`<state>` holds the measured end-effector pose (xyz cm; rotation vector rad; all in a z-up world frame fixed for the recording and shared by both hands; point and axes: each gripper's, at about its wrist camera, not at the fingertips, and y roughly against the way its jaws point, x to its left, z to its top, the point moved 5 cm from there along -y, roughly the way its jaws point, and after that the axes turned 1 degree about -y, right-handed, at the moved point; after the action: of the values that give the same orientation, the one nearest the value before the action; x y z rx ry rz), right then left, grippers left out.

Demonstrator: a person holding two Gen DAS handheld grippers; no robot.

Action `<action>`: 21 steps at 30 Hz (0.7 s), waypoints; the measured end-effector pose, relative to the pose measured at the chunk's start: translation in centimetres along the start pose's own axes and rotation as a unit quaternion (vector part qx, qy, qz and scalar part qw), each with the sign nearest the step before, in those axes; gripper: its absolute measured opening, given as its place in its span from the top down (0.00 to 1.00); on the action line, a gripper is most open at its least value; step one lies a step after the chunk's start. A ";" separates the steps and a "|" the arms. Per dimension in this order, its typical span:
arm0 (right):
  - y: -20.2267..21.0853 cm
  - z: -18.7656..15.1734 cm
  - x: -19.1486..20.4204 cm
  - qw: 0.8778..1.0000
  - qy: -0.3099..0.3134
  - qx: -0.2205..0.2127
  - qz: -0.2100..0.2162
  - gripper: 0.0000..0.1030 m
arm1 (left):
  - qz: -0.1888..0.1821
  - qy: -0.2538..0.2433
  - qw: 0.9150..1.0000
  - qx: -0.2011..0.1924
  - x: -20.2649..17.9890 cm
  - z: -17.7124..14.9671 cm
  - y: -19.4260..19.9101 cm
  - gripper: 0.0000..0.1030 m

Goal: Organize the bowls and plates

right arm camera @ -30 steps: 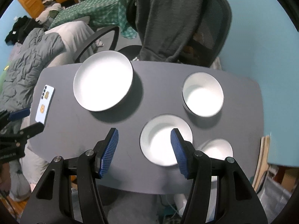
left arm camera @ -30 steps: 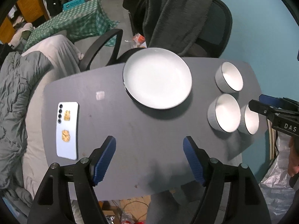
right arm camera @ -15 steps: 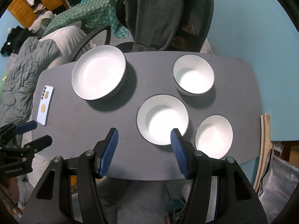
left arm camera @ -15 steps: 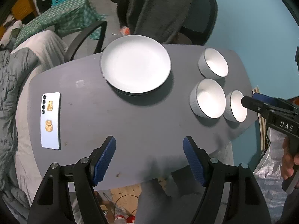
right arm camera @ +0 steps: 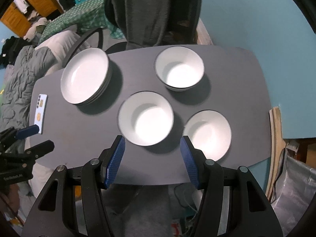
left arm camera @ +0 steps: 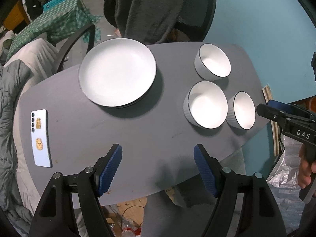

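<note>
A stack of white plates (left arm camera: 117,72) (right arm camera: 85,79) sits on the far left of the grey table (left arm camera: 138,134) (right arm camera: 88,134). Three white bowls stand apart on the right: a far bowl (left arm camera: 213,62) (right arm camera: 179,68), a middle bowl (left arm camera: 207,104) (right arm camera: 146,118) and a near right bowl (left arm camera: 244,112) (right arm camera: 207,135). My left gripper (left arm camera: 158,150) (right arm camera: 40,137) hangs open and empty over the table's near part. My right gripper (right arm camera: 152,141) (left arm camera: 266,106) is open and empty, high above the middle bowl's near rim.
A pale blue phone (left arm camera: 40,138) (right arm camera: 40,110) lies face down at the table's left end. A black office chair draped with a dark garment (left arm camera: 158,9) stands behind the table. Grey bedding (left arm camera: 9,98) is at the left, a blue wall at the right.
Plates and bowls have slid left in the left wrist view, and up and left in the right wrist view. The near right bowl now shows whole. Both grippers' jaws kept their width.
</note>
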<state>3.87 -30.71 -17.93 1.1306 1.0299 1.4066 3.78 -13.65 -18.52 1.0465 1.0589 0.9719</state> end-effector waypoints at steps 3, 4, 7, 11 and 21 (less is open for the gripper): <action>-0.1 0.2 -1.3 1.000 -0.002 0.002 0.001 0.45 | 0.001 0.002 1.000 0.004 -0.8 0.7 -0.4 0.26; -0.1 0.4 -1.8 1.000 -0.002 0.003 0.000 0.45 | 0.000 0.002 1.000 0.005 -1.1 1.0 -0.6 0.26; -0.1 0.7 -3.3 1.000 -0.007 0.003 0.004 0.45 | -0.001 0.003 1.000 0.009 -2.1 2.0 -1.1 0.26; -0.6 1.1 -4.8 1.000 -0.009 0.006 0.012 0.45 | -0.007 0.008 1.000 0.021 -3.2 3.2 -2.3 0.26; -5.7 3.4 -5.0 0.997 0.033 0.035 0.054 0.45 | 0.010 0.019 0.998 0.052 -4.0 4.6 -7.3 0.26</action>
<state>8.56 -34.86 -23.35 1.2124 1.0856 1.5112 8.21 -19.97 -24.12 1.1296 1.1427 0.9647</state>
